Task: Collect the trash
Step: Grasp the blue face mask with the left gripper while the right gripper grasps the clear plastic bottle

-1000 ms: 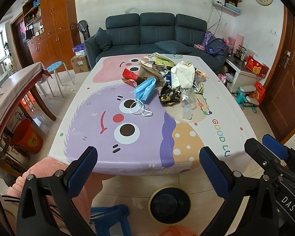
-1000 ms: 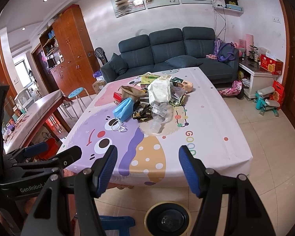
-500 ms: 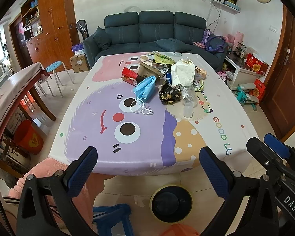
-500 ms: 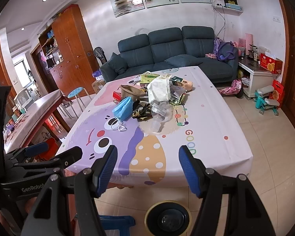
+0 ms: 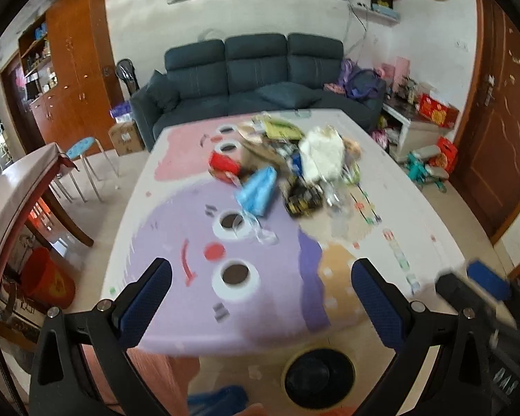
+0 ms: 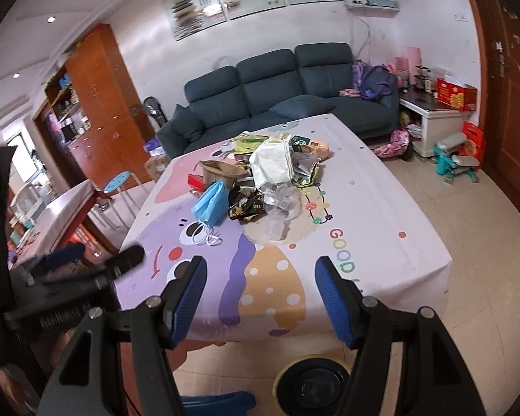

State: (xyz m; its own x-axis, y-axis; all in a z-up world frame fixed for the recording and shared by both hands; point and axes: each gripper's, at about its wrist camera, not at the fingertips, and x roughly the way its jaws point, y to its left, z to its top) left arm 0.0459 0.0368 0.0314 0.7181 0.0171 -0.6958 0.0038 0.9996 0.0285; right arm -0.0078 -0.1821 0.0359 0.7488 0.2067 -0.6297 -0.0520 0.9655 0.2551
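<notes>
I've got both grippers hanging off the near edge of the worktop (image 6: 381,208), nothing in either one. My left gripper (image 5: 260,298) is spread wide, blue pads well apart, over the purple cartoon face printed on the cloth. My right gripper (image 6: 260,298) is released too, jaws apart, over the near edge by the orange spotted patch. The left view is smeared with blur, so I read the detail from the right one.

The trash pile (image 6: 267,176) sits past the middle of the worktop, toward the far edge, well apart from both grippers. Nearest me in it is a blue face mask (image 6: 209,202), its white loops trailing onto the cloth. Just beside the mask lies a crumpled black and gold wrapper (image 6: 244,206), and touching that a clear plastic bottle (image 6: 277,225) on its side. Behind them I see a white paper bag (image 6: 272,161), a brown paper bag (image 6: 222,170) and a red packet (image 6: 196,182) toward the left edge.

On the floor under the near edge stands a round bin with a yellow rim (image 6: 312,384), between my right gripper's arms
</notes>
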